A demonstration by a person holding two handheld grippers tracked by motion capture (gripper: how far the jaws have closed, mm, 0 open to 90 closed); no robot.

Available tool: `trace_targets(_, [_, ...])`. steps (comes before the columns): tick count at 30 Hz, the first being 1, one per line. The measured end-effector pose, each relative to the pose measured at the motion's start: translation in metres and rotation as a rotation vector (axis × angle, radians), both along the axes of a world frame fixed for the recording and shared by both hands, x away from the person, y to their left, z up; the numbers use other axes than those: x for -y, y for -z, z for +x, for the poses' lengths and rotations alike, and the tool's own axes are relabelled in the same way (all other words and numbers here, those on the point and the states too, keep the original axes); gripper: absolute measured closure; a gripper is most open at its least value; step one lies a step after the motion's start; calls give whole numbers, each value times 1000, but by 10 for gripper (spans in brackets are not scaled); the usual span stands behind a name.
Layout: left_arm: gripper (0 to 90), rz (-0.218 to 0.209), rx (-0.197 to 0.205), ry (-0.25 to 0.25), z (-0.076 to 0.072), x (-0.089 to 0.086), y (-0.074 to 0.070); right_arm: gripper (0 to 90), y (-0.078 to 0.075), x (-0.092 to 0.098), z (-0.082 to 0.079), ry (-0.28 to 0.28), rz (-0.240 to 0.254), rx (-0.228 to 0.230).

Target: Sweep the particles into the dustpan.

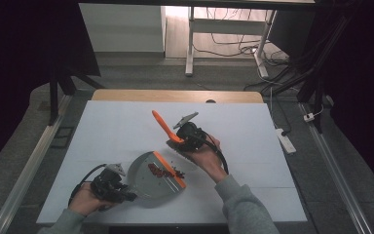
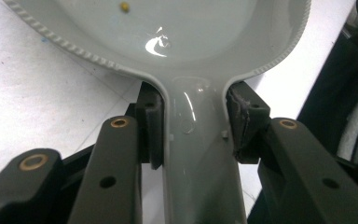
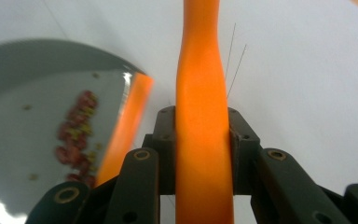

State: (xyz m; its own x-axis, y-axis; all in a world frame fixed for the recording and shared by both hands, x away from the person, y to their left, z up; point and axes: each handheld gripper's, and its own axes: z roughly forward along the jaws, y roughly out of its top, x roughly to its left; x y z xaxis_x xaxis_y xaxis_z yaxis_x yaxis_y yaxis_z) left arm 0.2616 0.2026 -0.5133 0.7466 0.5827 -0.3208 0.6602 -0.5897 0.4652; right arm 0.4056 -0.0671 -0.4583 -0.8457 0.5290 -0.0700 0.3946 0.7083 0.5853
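A grey dustpan (image 1: pixel 143 170) with an orange front lip (image 1: pixel 170 170) lies on the white table. A small heap of red and yellow crumbs (image 1: pixel 161 171) rests just behind the lip. My left gripper (image 1: pixel 125 195) is shut on the pan's grey handle (image 2: pixel 196 154), one pad on each side. My right gripper (image 1: pixel 179 139) is shut on an orange brush handle (image 1: pixel 161 124) and hovers just behind the pan's lip. In the right gripper view the orange handle (image 3: pixel 200 93) runs up between the jaws, with the pan (image 3: pixel 23 84) and crumbs (image 3: pixel 77 135) to its left.
A white sheet (image 1: pixel 117 126) covers the table, with a wooden strip (image 1: pixel 175 95) along the far edge. A few loose crumbs (image 1: pixel 179 165) lie beside the lip. A power strip (image 1: pixel 286 140) lies on the floor to the right, and desk legs (image 1: pixel 190 44) stand beyond.
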Motion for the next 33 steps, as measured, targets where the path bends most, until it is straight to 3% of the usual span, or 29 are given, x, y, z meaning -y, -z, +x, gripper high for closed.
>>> trace_targets(9, [613,4,-3,11,-1,0,-1,707,13,4,1,9,-26,-26])
trace_targets(22, [613,4,-3,14,-1,2,0,706,19,-20,-19,-51,-59,-27])
trace_targets(27, [613,2,-5,14,-1,3,0,705,21,-27,-29,-69,-47,-27])
trace_targets(30, [613,6,-5,17,-1,2,0,706,20,-30,-34,-85,-2,-51])
trace_targets(33, [613,7,-4,17,0,2,1,706,17,-32,-37,-102,71,-103])
